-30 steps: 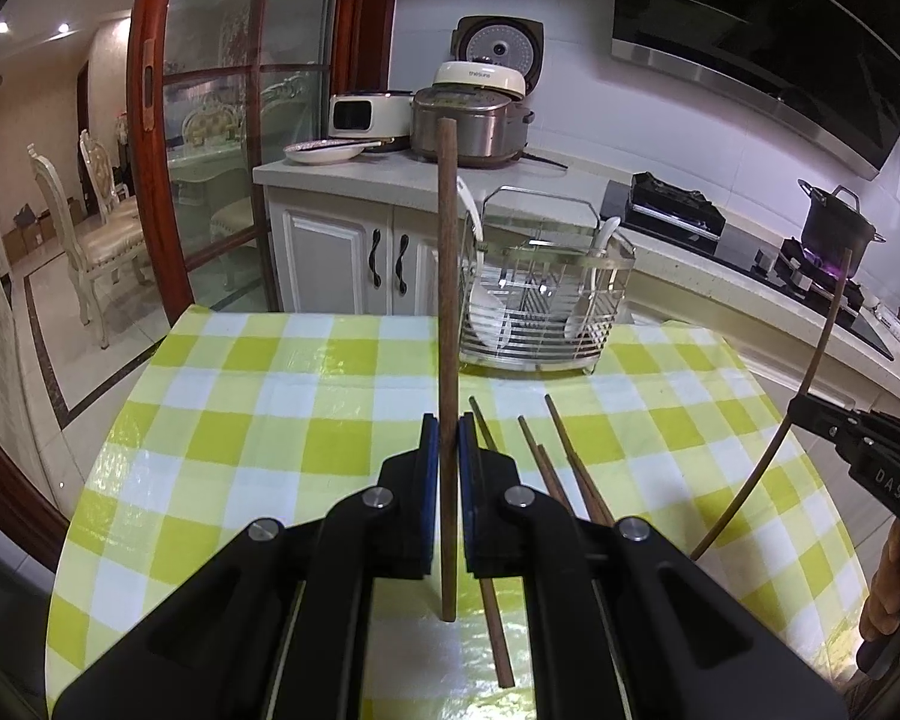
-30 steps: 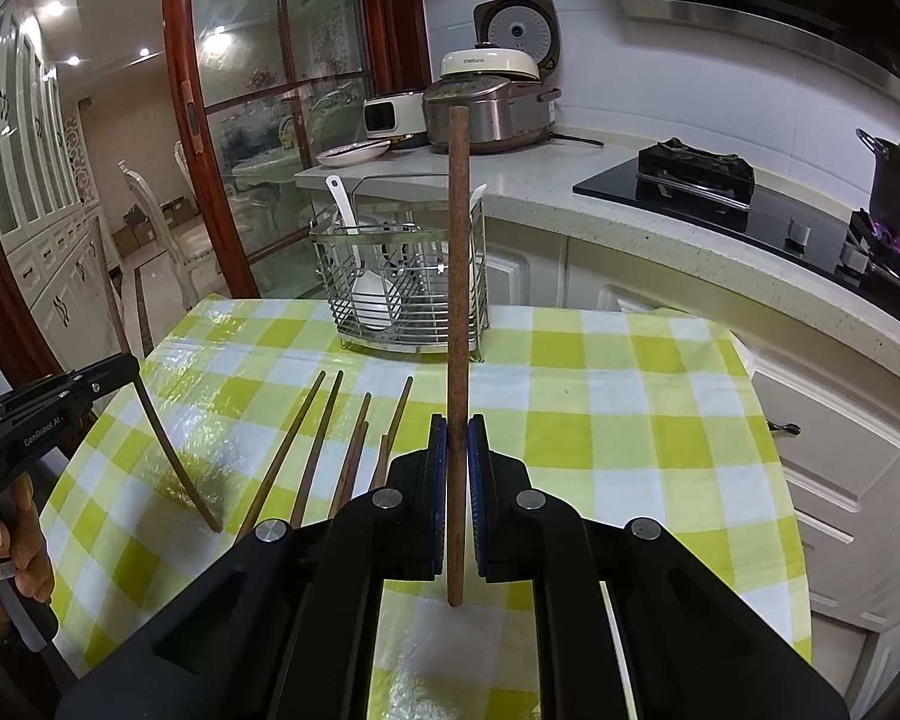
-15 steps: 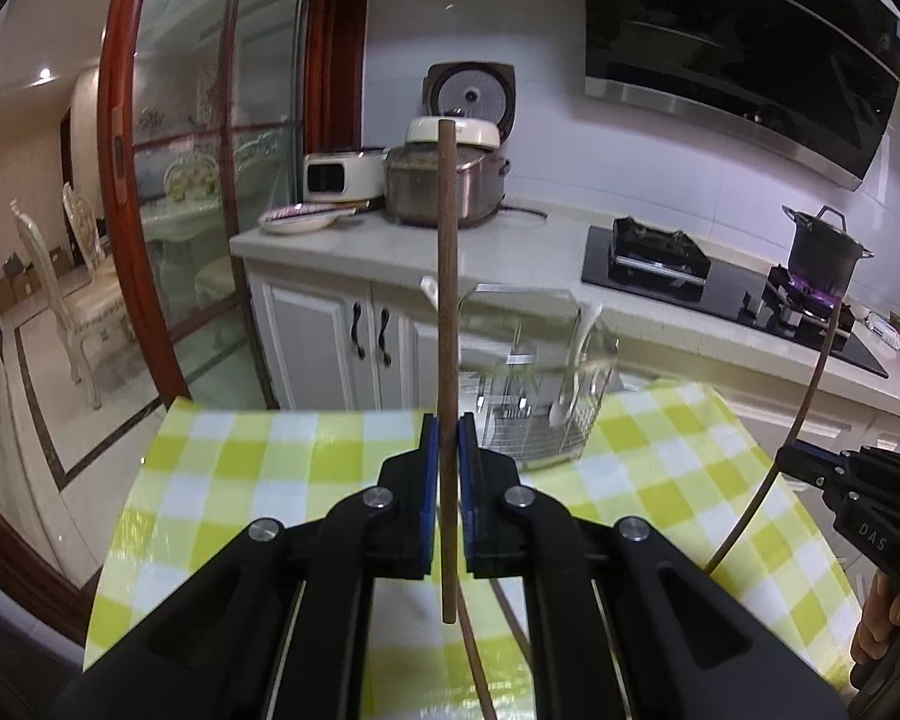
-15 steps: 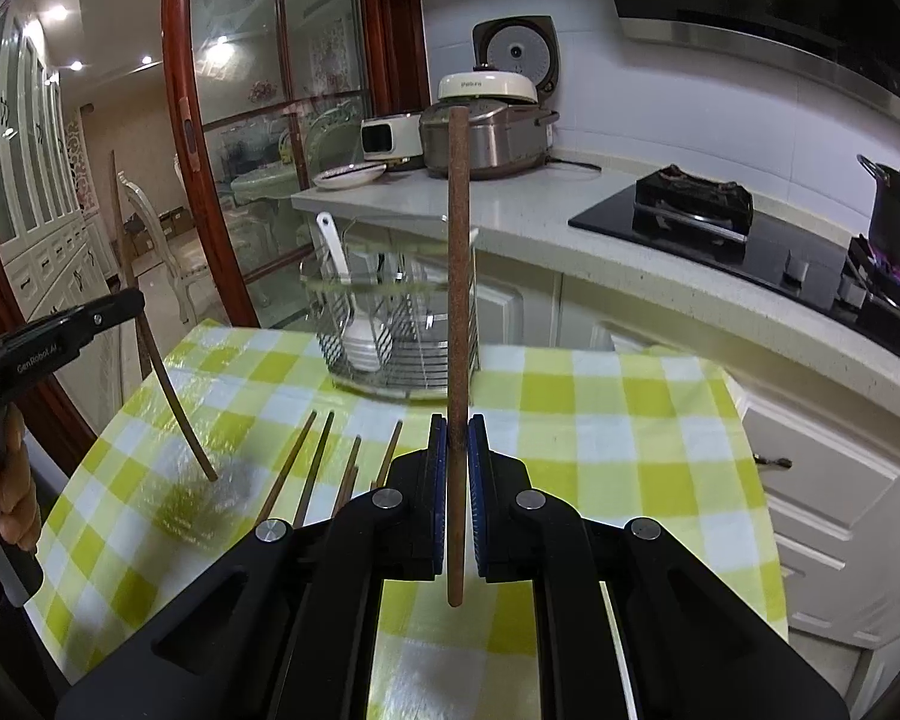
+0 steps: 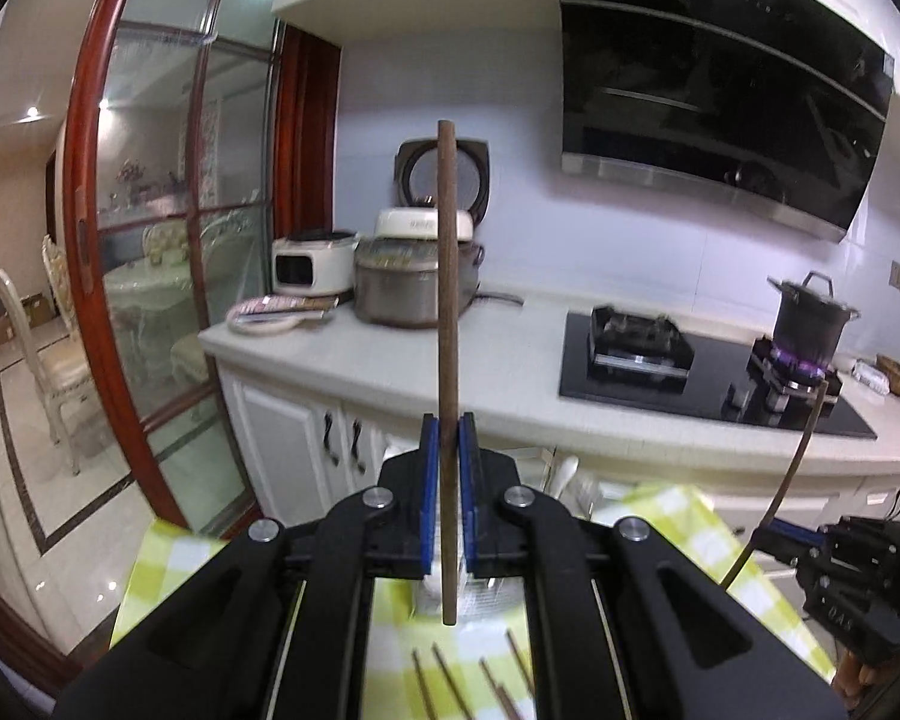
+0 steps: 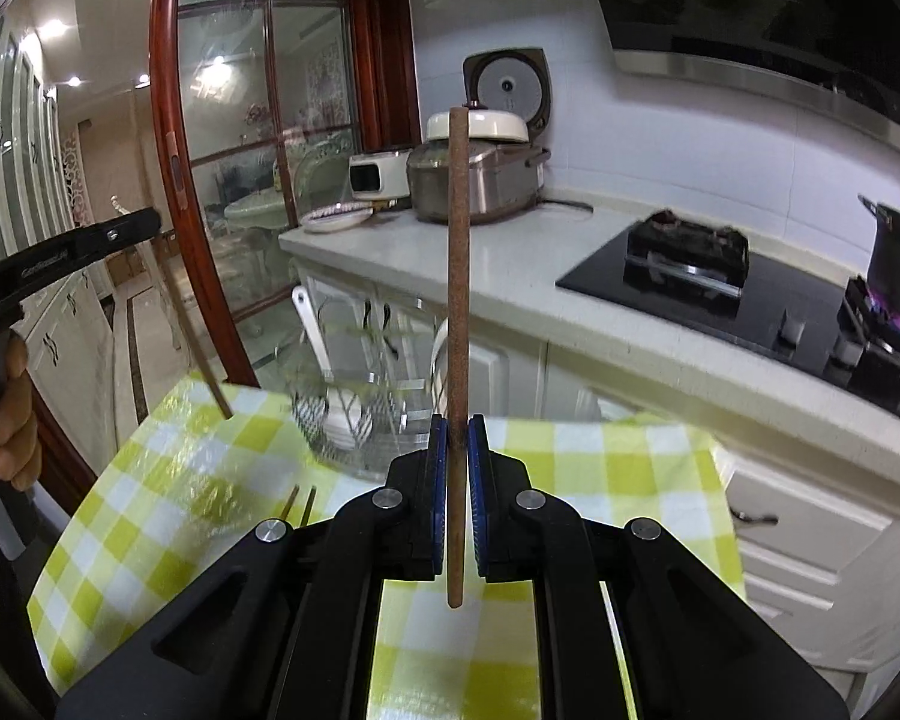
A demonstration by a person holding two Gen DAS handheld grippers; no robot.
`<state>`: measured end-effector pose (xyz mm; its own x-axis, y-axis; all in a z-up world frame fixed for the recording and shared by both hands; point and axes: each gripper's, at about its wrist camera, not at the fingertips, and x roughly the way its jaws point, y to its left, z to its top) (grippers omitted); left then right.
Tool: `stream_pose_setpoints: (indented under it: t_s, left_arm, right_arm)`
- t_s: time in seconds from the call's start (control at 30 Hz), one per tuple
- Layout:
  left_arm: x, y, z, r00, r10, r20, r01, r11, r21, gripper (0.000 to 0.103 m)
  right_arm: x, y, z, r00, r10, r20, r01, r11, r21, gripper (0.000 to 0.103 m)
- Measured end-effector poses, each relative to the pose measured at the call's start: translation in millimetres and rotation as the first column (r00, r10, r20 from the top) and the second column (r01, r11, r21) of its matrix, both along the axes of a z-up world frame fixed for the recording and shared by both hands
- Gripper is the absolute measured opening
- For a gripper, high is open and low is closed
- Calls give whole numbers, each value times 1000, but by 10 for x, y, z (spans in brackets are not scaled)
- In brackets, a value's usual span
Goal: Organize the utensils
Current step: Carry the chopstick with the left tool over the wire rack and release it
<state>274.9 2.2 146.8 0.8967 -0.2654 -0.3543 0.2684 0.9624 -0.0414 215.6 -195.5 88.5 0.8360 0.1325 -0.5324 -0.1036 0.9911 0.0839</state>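
Note:
My left gripper [image 5: 447, 426] is shut on a brown chopstick [image 5: 447, 312] that stands upright between its blue pads. My right gripper [image 6: 457, 427] is shut on another brown chopstick [image 6: 457, 276], also upright. Both are raised above the checked table. The wire utensil rack [image 6: 354, 414] with a white spoon stands at the table's far edge, ahead and left of the right gripper; in the left wrist view it is mostly hidden under the gripper. Several loose chopsticks [image 5: 486, 678] lie on the cloth below the left gripper. The other gripper shows in each view, the right one [image 5: 840, 570] and the left one [image 6: 66, 252].
The yellow-and-white checked tablecloth [image 6: 594, 468] covers the table. Behind it runs a white counter [image 5: 510, 360] with rice cookers [image 5: 414, 282], a plate [image 5: 270, 315], a gas hob and a pot [image 5: 810, 312] over a lit flame. A red-framed glass door [image 5: 126, 240] stands left.
Both grippers have risen and tilted up with their chopsticks held. The table and rack have dropped low in both views; the counter and hood now fill the frames.

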Motion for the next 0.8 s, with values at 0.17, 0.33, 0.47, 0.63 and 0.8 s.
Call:
stream_pose_setpoints:
  t_s: [0.17, 0.33, 0.47, 0.63, 0.8]
  left_arm:
    - [283, -115, 94, 999, -12, 30, 13, 999, -36, 7]
    - [568, -193, 42, 1000, 0, 29, 2, 998, -61, 7]
    - [747, -196, -106, 1000, 11, 0, -11, 998, -70, 7]
    - [944, -133, -397, 998, 24, -65, -29, 996, -80, 7]
    - [1039, -73, -578, 995, 24, -100, -32, 996, -79, 7]
  right_arm:
    - [163, -17, 170, 1000, -7, 30, 8, 1000, -10, 9]
    - [294, -30, 319, 998, -13, 58, 14, 1000, -11, 10]
    - [405, -4, 429, 997, -14, 80, 15, 1000, -11, 10]
    - [543, -9, 548, 995, -18, 103, 16, 1000, 12, 10]
    - [701, 77, 635, 993, -15, 120, 12, 1000, 26, 10]
